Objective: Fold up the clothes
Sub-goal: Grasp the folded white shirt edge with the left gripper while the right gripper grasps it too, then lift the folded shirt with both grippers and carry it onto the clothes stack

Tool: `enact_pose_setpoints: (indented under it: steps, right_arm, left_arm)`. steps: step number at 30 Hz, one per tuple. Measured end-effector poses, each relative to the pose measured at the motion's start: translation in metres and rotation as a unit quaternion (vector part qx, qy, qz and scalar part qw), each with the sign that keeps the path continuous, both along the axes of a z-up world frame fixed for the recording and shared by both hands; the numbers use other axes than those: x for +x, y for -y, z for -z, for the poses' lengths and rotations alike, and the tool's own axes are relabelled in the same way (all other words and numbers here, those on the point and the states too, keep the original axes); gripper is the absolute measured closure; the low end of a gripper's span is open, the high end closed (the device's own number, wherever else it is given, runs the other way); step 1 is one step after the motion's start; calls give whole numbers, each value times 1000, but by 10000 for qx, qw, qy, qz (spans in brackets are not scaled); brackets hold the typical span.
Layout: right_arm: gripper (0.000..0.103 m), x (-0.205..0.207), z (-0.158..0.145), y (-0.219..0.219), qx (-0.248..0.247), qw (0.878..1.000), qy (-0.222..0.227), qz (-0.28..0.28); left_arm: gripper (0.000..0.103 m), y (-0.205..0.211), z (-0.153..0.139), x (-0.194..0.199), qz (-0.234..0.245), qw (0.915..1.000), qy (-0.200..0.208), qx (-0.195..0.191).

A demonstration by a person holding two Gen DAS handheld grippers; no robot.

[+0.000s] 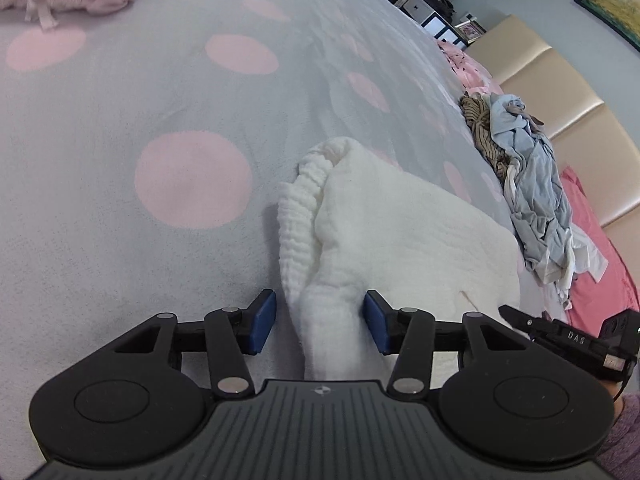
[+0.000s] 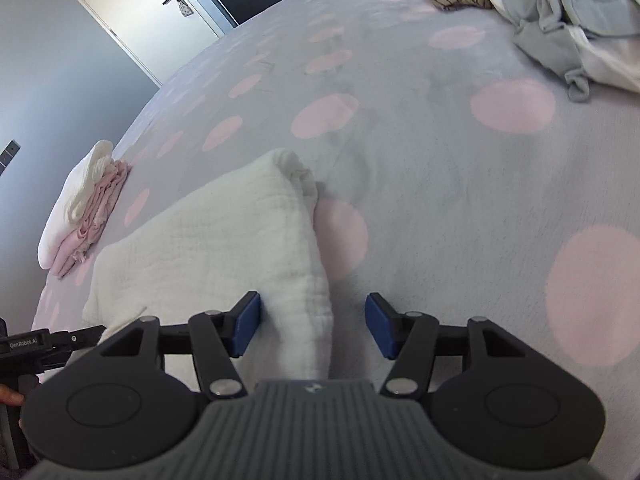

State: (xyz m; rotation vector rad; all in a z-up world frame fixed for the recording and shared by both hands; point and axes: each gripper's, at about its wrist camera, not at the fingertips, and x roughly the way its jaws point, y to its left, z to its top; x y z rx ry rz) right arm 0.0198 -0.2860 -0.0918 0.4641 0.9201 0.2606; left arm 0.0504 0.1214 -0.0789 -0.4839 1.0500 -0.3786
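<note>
White cloth [image 1: 400,232] near edge hidden under the left tool [image 1: 320,322] body. Clothes pile [image 2: 560,8] far right of the right tool [image 2: 312,326], cut by frame top. Small shelf items [image 1: 452,24] far ahead too small to tell.

My work surface: bed under fuzzy grey blanket with pink dots [image 2: 440,184]. On it, before me, folded white crinkled-cotton cloth [image 1: 400,232]; at far edge, stack of folded pink and white garments [image 2: 86,208]; near headboard, rumpled heap of grey, white and brown-striped clothes [image 1: 532,196]
</note>
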Motion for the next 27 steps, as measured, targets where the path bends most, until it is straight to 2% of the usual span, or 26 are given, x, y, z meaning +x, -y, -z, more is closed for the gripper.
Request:
enact_pose_setpoints:
  steps: [4, 6, 11, 14, 19, 27]
  right_arm:
    - [44, 3, 3, -5, 67, 9999, 23, -103]
    - [49, 5, 5, -8, 139, 9997, 69, -188]
    - [71, 9, 12, -11, 569, 9979, 89, -308]
    - [77, 8, 12, -11, 758, 9966, 127, -303]
    - [82, 2, -1, -9, 902, 9949, 364, -280]
    - [83, -14, -37, -19, 1133, 9892, 818, -442]
  left_arm:
    - [61, 7, 3, 2, 105, 9999, 94, -3]
    - [65, 10, 6, 4, 129, 9998, 108, -77]
    - [73, 15, 9, 5, 211, 9995, 186, -167]
    - [79, 18, 5, 2, 247, 9988, 364, -196]
    - [85, 14, -10, -9, 135, 9969, 717, -284]
    - [87, 1, -51, -26, -63, 9913, 1237, -447]
